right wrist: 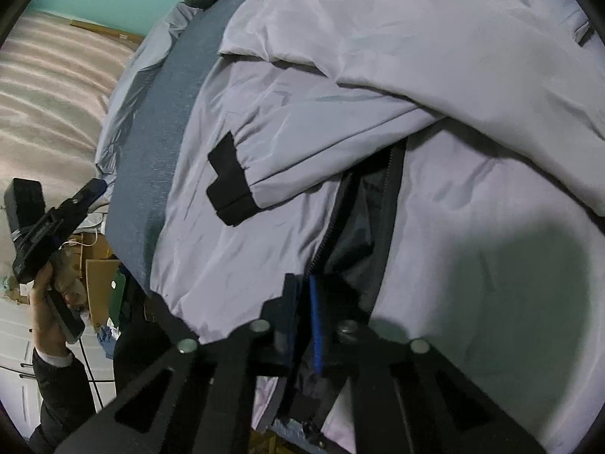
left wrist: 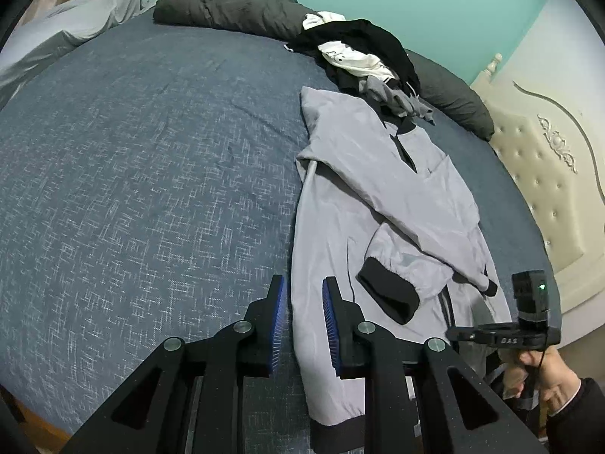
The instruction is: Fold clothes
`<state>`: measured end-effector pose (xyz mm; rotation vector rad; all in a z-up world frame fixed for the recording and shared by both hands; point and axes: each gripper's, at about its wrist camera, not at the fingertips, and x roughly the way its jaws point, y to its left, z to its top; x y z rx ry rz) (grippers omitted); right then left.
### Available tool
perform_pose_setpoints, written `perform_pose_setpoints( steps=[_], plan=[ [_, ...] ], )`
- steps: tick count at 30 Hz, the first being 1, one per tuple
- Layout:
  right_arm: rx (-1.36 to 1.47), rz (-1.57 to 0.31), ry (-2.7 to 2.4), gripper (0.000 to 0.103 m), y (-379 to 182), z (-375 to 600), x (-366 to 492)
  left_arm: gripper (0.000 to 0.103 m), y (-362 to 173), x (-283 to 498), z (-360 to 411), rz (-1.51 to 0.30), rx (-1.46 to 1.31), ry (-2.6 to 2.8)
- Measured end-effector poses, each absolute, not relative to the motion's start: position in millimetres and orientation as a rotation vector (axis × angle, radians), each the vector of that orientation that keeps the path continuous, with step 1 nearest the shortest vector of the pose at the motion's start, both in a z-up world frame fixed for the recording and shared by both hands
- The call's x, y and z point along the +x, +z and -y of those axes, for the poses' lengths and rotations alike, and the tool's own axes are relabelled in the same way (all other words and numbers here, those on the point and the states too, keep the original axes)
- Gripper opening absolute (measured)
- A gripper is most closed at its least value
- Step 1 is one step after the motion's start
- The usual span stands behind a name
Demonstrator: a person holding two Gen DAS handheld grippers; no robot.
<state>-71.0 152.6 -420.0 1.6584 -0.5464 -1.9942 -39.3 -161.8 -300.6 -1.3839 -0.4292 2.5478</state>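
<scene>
A light grey jacket with black cuffs and hem lies front-up on the blue bedsheet, both sleeves folded across its chest. One black cuff rests near the hem. My left gripper hovers open over the jacket's left edge, nothing between its blue pads. In the right wrist view the jacket fills the frame, and my right gripper is shut on the dark zipper edge at the bottom of the front opening. The cuff lies just beyond it.
A pile of black, white and grey clothes sits beyond the jacket's collar. A dark duvet runs along the teal wall. A cream padded headboard stands to the right. A hand holds the right gripper; cardboard boxes lie beside the bed.
</scene>
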Motion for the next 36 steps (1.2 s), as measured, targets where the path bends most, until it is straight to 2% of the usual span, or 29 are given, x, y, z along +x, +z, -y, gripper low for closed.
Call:
perform_pose_setpoints(
  steps=[12, 18, 30, 36],
  plan=[
    [1.659, 0.534, -2.099, 0.002, -403.1, -190.5, -65.1, 0.028, -347.1, -65.8, 151.1, 0.473, -1.488, 2.441],
    [1.663, 0.541, -2.13, 0.002, -401.2, -198.9, -67.2, 0.031, -376.8, -81.0, 149.7, 0.578, -1.525, 2.358],
    [1.669, 0.54, -2.12, 0.002, -404.0, -195.8, -65.0, 0.031, -370.2, -77.8, 131.6, 0.652, -1.434, 2.32],
    [1.676, 0.537, -2.111, 0.002, -405.9, -193.7, -65.3, 0.03, -379.5, -81.6, 119.0, 0.551, -1.488, 2.318]
  ],
)
